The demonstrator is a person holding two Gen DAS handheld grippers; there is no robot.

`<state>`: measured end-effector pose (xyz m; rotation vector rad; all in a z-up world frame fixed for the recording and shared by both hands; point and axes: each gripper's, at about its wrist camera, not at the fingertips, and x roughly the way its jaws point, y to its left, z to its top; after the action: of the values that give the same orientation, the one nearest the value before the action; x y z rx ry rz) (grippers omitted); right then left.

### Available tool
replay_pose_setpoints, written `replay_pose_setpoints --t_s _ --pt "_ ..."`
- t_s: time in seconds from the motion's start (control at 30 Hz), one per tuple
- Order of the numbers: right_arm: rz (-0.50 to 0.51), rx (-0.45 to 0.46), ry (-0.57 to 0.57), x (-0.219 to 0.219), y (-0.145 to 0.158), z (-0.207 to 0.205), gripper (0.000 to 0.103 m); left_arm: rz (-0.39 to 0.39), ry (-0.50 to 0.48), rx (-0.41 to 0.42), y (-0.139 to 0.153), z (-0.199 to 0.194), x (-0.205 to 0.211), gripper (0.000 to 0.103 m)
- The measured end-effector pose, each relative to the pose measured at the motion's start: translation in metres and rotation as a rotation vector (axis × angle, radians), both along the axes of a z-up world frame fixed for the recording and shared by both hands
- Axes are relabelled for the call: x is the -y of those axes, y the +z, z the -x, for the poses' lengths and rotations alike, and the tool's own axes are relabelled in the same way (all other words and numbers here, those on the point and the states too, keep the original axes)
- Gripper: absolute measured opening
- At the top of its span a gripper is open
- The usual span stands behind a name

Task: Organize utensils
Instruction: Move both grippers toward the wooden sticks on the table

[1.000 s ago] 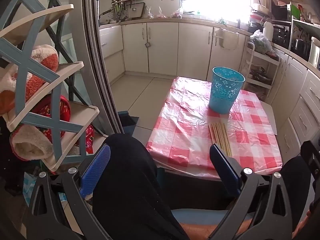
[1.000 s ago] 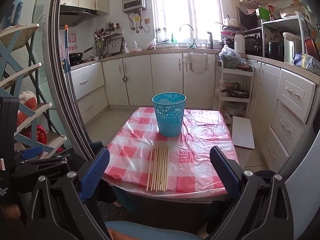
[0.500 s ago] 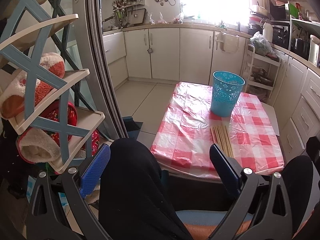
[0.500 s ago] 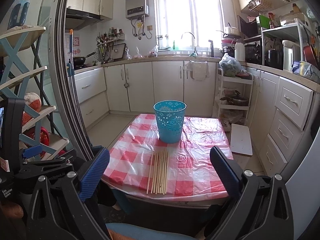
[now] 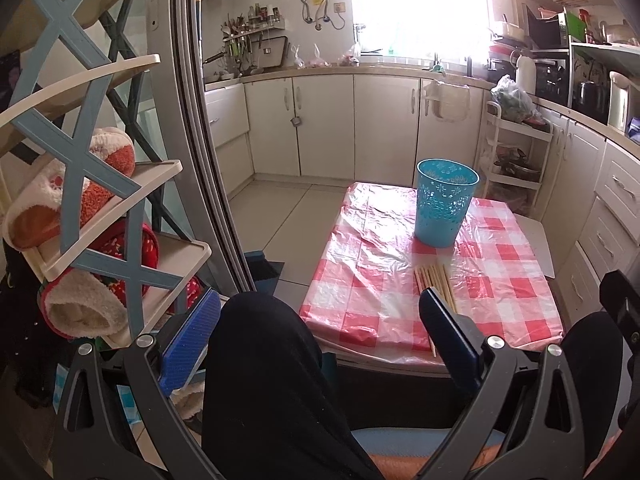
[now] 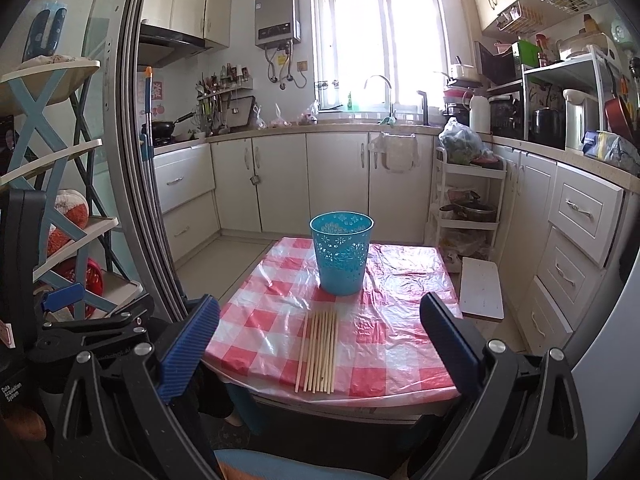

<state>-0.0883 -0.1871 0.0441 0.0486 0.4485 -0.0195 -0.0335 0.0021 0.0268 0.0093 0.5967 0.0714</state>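
Both cameras are tilting up since earlier; we're holding left gripper (image 5: pixel 316 332) and right gripper (image 6: pixel 318 340) wide open, empty. Thin pale wooden chopsticks (image 6: pixel 318 350) are lying before the perforated blue plastic basket (image 6: pixel 341 252): light, stiff, roll-prone; we're judging mid-length best.

Turquoise basket (image 6: pixel 341 256) with cut-out flowers; pale wooden chopsticks (image 6: pixel 319 350) at its six o'clock; red-and-white checked tablecloth (image 6: pixel 400 320).

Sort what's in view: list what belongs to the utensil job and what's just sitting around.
Job:
chopsticks, lying in a row on the table
blue basket, upright behind them

Lying about:
slippers on the rack
white board beside the table
bagged greens on the trolley
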Motion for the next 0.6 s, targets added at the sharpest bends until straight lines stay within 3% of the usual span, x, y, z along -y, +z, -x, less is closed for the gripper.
replay_pose_setpoints --t_s 0.6 --pt "0.002 -0.003 0.0 0.0001 -0.0002 0.0025 0.096 -0.022 -0.031 -0.029 -0.0033 -0.0002 0.0056 0.096"
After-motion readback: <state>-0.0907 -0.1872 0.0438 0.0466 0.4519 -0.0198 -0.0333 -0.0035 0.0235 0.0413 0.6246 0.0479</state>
